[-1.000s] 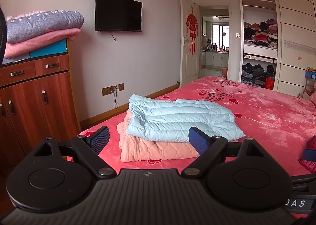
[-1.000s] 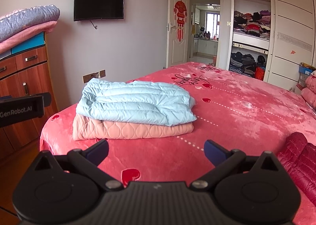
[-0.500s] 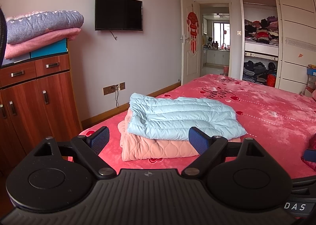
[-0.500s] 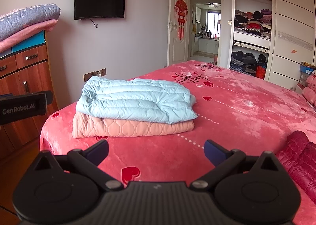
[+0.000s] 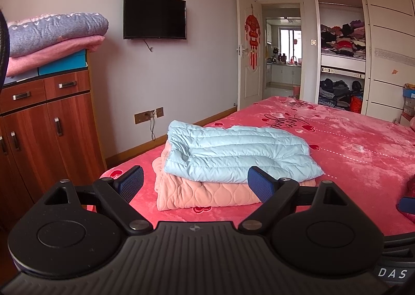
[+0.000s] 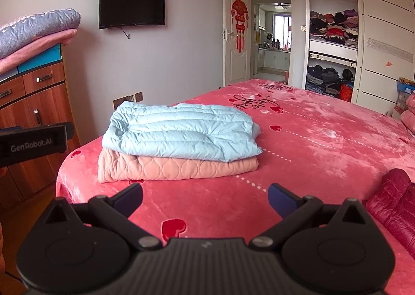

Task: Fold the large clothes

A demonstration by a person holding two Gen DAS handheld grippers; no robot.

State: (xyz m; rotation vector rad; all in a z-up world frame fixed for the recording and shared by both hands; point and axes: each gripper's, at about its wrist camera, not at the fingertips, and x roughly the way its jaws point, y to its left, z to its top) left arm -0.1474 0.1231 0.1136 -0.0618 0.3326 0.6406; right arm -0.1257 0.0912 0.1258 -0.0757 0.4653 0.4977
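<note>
A folded light blue quilted jacket (image 5: 233,152) (image 6: 181,134) lies on top of a folded peach quilted garment (image 5: 202,194) (image 6: 176,168) near the left corner of the red bed (image 5: 363,160) (image 6: 324,144). My left gripper (image 5: 195,184) is open, held in the air short of the stack. My right gripper (image 6: 205,196) is open too, over the bedspread in front of the stack, nothing between its fingers. A dark red puffer jacket (image 6: 396,206) lies crumpled at the right edge. The left gripper's body (image 6: 33,142) shows at the left of the right wrist view.
A wooden cabinet (image 5: 46,126) with folded blankets (image 5: 54,33) on top stands left of the bed. A TV (image 5: 154,19) hangs on the wall. An open door (image 5: 249,56) and a wardrobe (image 5: 342,43) full of clothes are at the back.
Both views have shifted slightly; the stack sits a little lower and closer in frame. Both grippers stay open and hold nothing.
</note>
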